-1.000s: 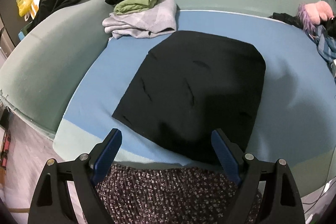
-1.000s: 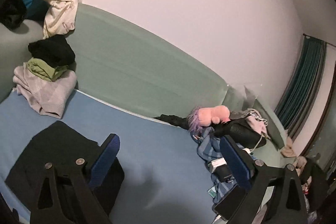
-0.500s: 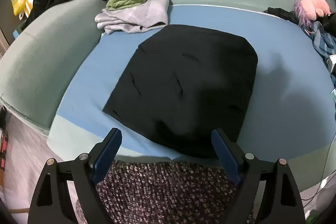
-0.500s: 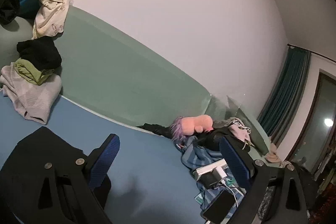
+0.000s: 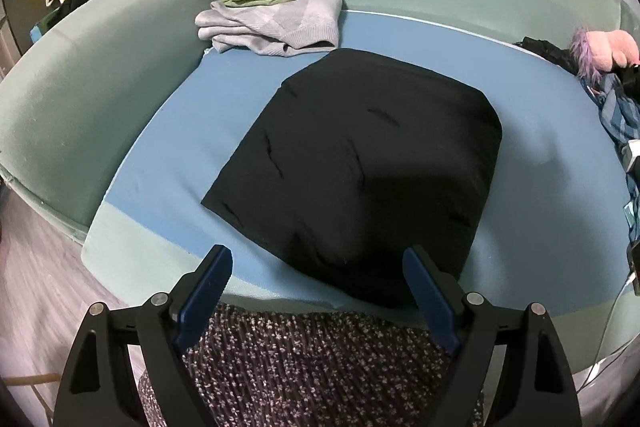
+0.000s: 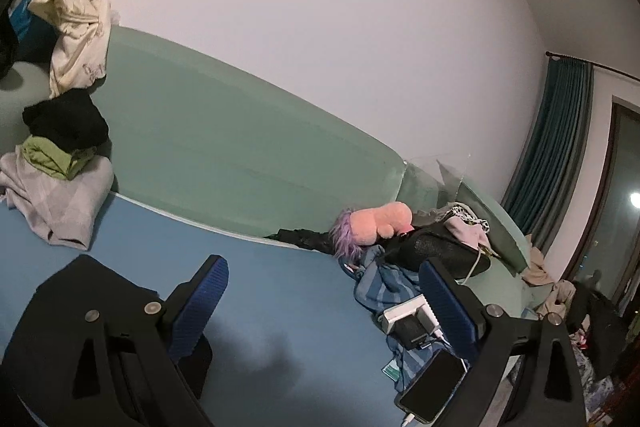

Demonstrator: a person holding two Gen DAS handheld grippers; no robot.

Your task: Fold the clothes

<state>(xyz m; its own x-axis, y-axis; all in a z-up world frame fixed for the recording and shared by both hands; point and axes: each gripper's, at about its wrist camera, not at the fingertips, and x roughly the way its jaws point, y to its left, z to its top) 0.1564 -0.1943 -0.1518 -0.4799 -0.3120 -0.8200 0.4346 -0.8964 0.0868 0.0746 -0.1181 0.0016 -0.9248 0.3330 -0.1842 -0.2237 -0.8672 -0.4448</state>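
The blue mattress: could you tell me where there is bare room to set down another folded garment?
The blue mattress is bare left of the black garment, up to the green cushion, and on the right between it and the plush toy. The far left corner holds the folded pile; the right edge is crowded with chargers.

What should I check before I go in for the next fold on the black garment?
1. Left hand-held gripper open and empty: ok, jaws wide apart.
2. Right hand-held gripper open and empty: ok.
3. Black garment lying flat on the blue sheet: ok, only small creases.
4. Near edge reachable: ok, it lies just ahead of the left fingers.
5. Garment apart from the folded pile: cannot tell, the far edge lies very close to the grey piece.
6. Right side clear: not ok, a phone and charger sit by the right fingers.
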